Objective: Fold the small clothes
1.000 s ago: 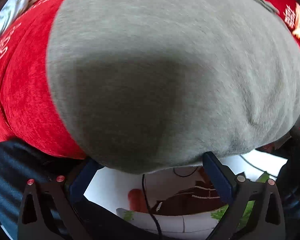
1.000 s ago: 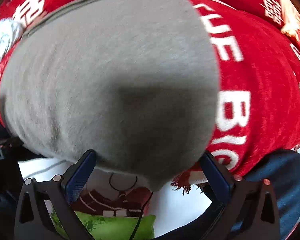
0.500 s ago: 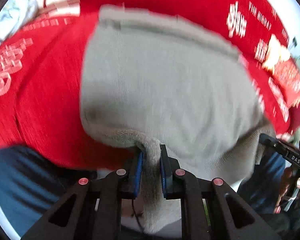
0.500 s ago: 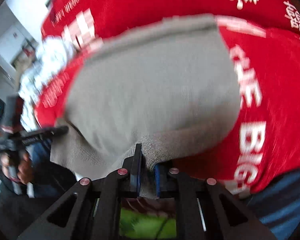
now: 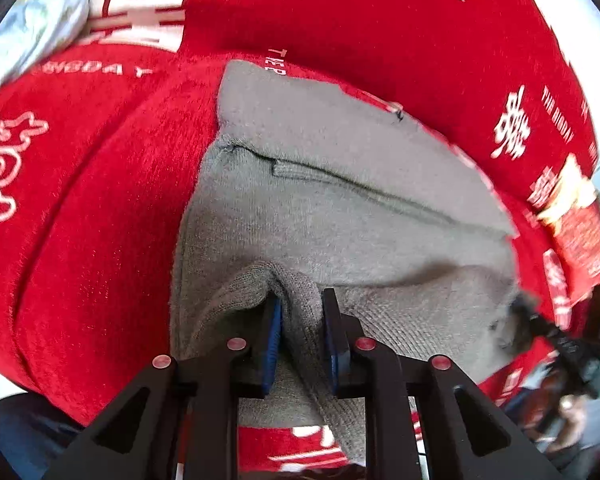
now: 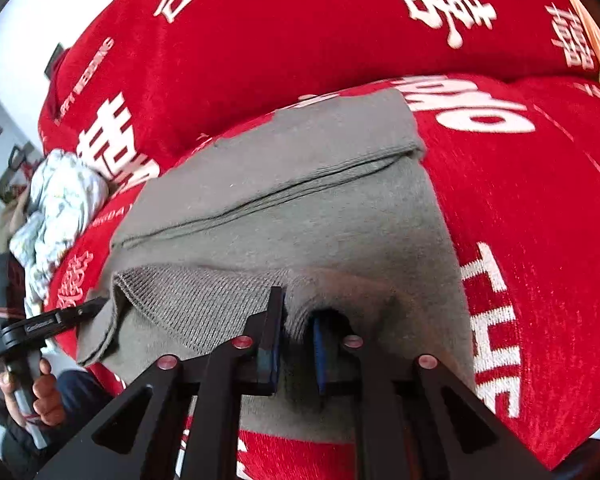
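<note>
A grey knit garment lies on a red sofa cover, its near edge lifted. My left gripper is shut on the garment's near left corner. My right gripper is shut on the garment at its near right corner. The near hem hangs between the two grippers and folds toward the far part. The left gripper also shows at the left of the right wrist view, with the hand that holds it.
The red sofa cover with white lettering fills both views; its backrest rises behind the garment. A crumpled pale floral cloth lies at the left end of the sofa, also seen in the left wrist view.
Both grippers were open over the garment one second ago, then shut on its near edge. They have since lifted the edge and carried it forward over the garment.
</note>
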The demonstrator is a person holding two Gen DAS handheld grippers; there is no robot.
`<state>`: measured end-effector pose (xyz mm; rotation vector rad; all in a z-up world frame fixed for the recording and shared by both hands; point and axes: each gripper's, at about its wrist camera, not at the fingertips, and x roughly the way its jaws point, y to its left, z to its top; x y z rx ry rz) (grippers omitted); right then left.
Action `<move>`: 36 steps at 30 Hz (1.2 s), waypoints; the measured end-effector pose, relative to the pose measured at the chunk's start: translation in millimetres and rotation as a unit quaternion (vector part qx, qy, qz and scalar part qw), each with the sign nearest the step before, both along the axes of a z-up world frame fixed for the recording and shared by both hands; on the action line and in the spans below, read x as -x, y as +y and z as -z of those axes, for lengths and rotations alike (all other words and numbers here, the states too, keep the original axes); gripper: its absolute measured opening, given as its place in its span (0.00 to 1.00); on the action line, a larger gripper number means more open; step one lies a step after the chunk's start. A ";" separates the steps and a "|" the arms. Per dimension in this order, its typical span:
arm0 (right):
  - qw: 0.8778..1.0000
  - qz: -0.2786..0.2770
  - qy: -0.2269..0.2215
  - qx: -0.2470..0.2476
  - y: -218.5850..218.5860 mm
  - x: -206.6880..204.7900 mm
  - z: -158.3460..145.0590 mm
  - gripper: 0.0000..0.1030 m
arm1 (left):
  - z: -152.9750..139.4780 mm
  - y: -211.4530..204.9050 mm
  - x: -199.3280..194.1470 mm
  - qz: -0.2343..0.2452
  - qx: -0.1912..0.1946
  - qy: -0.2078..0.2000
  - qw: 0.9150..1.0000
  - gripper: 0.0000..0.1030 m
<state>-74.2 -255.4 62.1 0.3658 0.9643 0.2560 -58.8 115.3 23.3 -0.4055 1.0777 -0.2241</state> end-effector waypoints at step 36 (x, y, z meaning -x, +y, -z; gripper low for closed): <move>0.907 -0.193 -0.214 0.306 31.6 31.3 -6.7 0.95 | -9.9 -83.0 53.2 0.251 -0.325 -0.266 0.872 0.98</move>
